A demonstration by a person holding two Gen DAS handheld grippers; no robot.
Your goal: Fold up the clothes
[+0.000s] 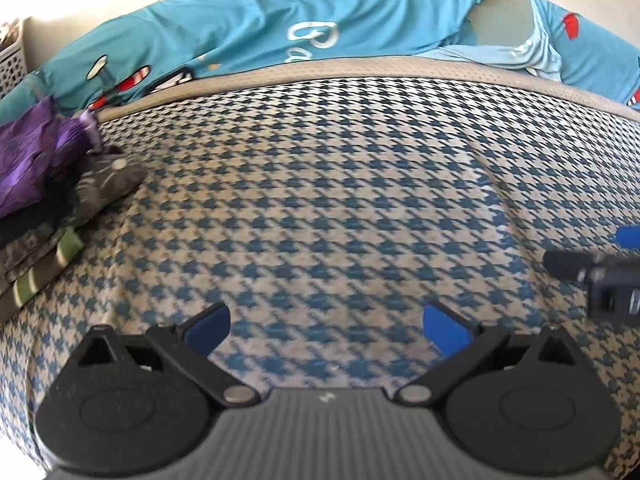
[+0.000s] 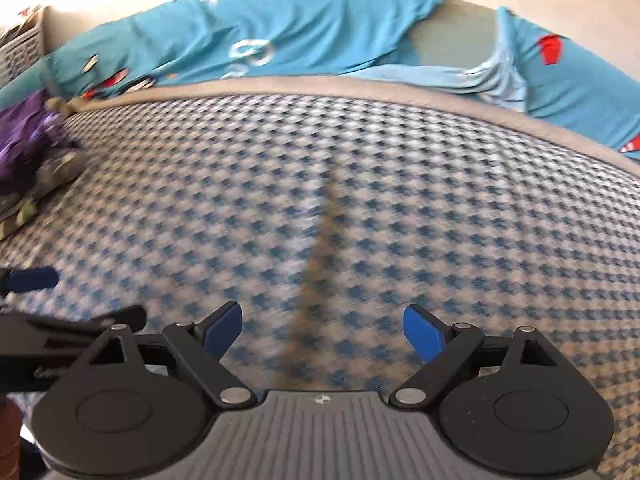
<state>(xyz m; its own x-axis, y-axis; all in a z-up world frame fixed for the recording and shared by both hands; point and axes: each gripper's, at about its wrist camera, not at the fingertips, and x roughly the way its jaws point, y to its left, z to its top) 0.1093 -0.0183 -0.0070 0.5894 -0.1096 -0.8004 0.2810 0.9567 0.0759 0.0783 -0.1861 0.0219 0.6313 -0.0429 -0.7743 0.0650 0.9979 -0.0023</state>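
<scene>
Houndstooth blue-and-cream garment (image 1: 320, 200) lies spread flat, faintly creased.

the mattress (image 1: 340, 200) is covered in a blue-and-cream houndstooth weave, edged by a plain beige piping band (image 1: 360, 66); in the right wrist view a brownish streak (image 2: 316, 264) runs down the pattern. behind it lies a turquoise sheet (image 1: 320, 12) printed with white stars, white lettering and red-and-white striped shapes, with a paler blue cloth (image 1: 532, 54) bunched on it. at the left a stack of folded clothes (image 1: 44, 216) shows crinkled purple on top, then black, dark grey print, and olive green with pale stripes. both grippers are black with bright blue pads (image 1: 446, 330) on a ribbed grey body (image 2: 320, 436). a white lattice basket (image 1: 12, 64) sits far left.
</scene>
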